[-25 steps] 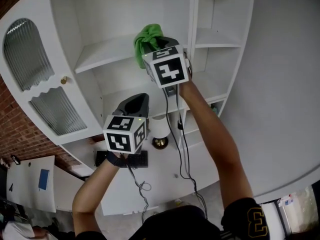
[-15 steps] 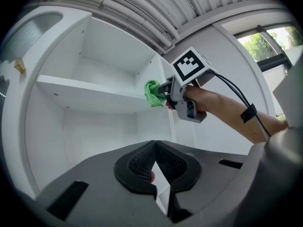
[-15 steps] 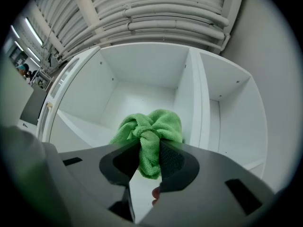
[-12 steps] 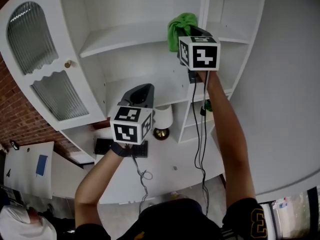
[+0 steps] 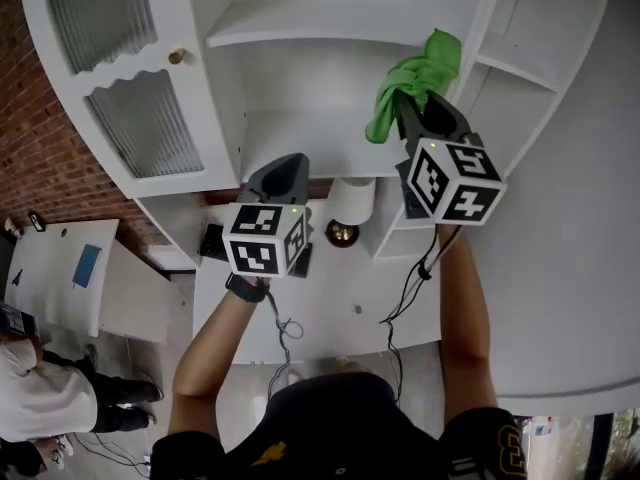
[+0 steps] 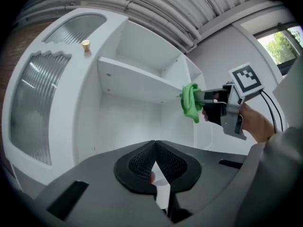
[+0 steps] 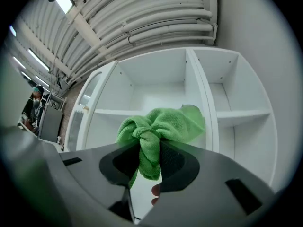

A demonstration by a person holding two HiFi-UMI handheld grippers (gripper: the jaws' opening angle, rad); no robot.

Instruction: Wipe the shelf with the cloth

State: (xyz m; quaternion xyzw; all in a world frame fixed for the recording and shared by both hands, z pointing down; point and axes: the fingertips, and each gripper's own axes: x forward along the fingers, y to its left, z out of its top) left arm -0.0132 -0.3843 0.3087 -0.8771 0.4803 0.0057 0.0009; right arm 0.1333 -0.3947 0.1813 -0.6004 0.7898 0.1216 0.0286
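Note:
The white cabinet's upper shelf runs across the open middle bay and also shows in the left gripper view and the right gripper view. My right gripper is shut on a bunched green cloth, held in the air in front of the divider post, to the right of that shelf and apart from it. The right gripper view has the cloth pinched between the jaws of that gripper. My left gripper hangs lower and to the left, shut with nothing in it.
A ribbed-glass cabinet door with a brass knob stands to the left. Narrow side shelves lie to the right. A white-shaded lamp sits on the counter below. Cables hang from both grippers. A person stands at lower left.
My right gripper has carried the cloth rightward along the shelf and off its right end, down to the divider. The left gripper has stayed shut and low.

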